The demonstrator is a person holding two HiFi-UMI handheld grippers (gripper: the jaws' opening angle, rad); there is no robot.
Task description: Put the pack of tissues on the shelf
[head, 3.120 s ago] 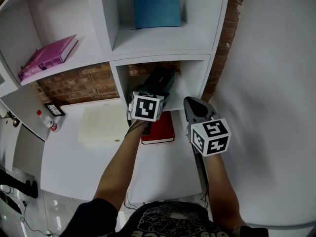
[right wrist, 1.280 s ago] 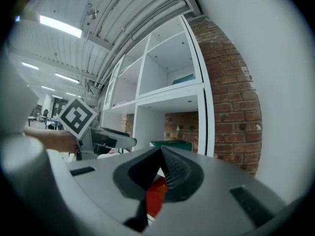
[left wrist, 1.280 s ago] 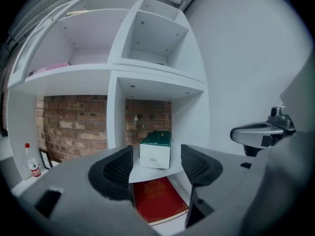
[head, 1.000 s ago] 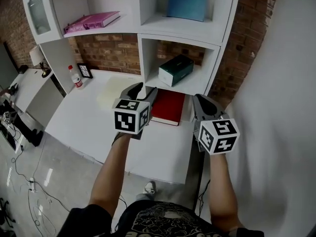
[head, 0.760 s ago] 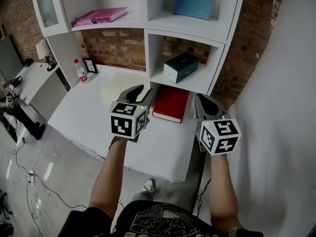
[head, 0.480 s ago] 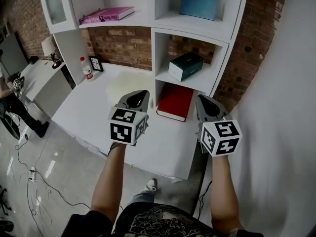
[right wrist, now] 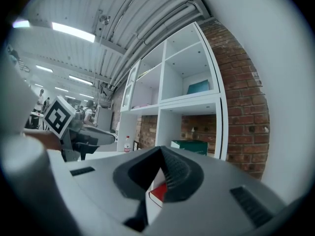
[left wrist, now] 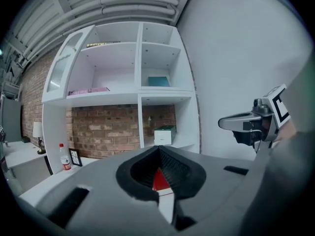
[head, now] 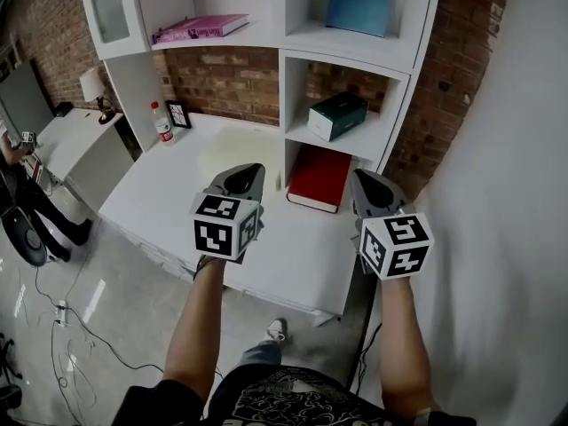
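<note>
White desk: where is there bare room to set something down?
The desk is bare from the water bottle and picture frame across to the red book. It is crowded in the slot under the tissue pack, which the red book fills.

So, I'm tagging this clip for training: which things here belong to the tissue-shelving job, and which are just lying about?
Job: pack of tissues, sitting in a cubby; shelf.
Lying about: red book, pink book, blue object, water bottle, picture frame, lamp.
</note>
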